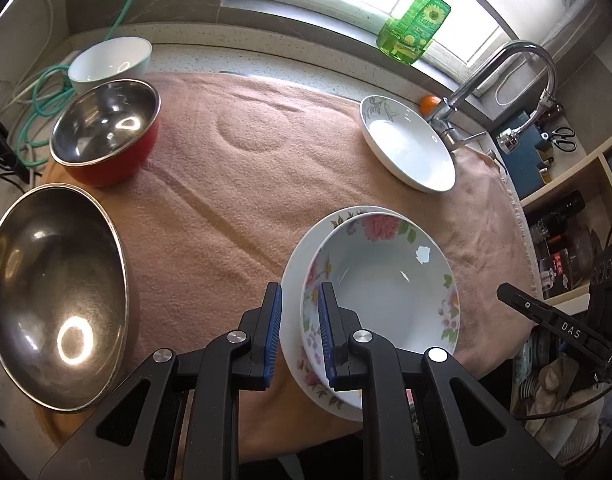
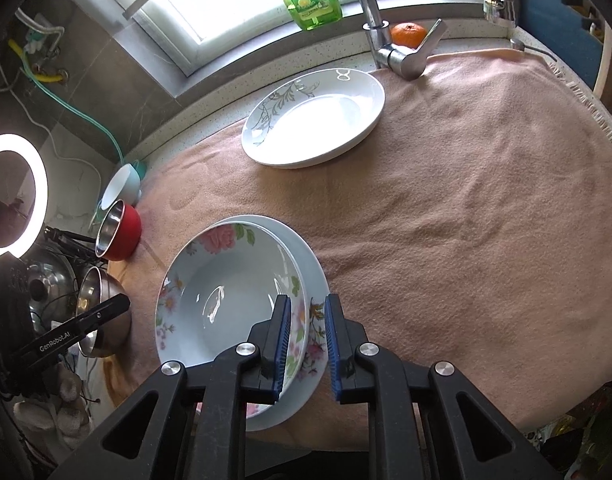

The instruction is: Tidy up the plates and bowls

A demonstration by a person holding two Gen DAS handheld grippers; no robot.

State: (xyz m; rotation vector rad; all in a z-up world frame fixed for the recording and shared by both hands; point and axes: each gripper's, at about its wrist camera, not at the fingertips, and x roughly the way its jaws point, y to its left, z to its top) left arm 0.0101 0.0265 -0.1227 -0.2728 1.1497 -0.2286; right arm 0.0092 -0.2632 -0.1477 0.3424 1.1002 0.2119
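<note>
Porcelain with pink flowers sits between my jaws on both sides: my left gripper (image 1: 300,334) is clamped on the near-left rim of the floral plates (image 1: 379,292), two of them nested, and my right gripper (image 2: 307,344) is clamped on the opposite rim, so I carry the pair with both hands just above the pink towel (image 1: 234,184). I judge that the step in hand is moving this pair toward the white plate with the grey leaf pattern (image 2: 317,120), which lies well ahead of my right gripper, near the faucet (image 2: 401,56). The next move, I think, calls for both hands travelling together at the same height, so the upper plate does not slide, and then lowering the pair centred on the white plate. My left view shows the bowls that my right view shows only small: a large steel bowl (image 1: 56,300) left of my gripper, a red bowl with steel lining (image 1: 106,132) and a white bowl (image 1: 110,60) further ahead. My right view shows the orange (image 2: 409,35) behind the faucet more clearly.
</note>
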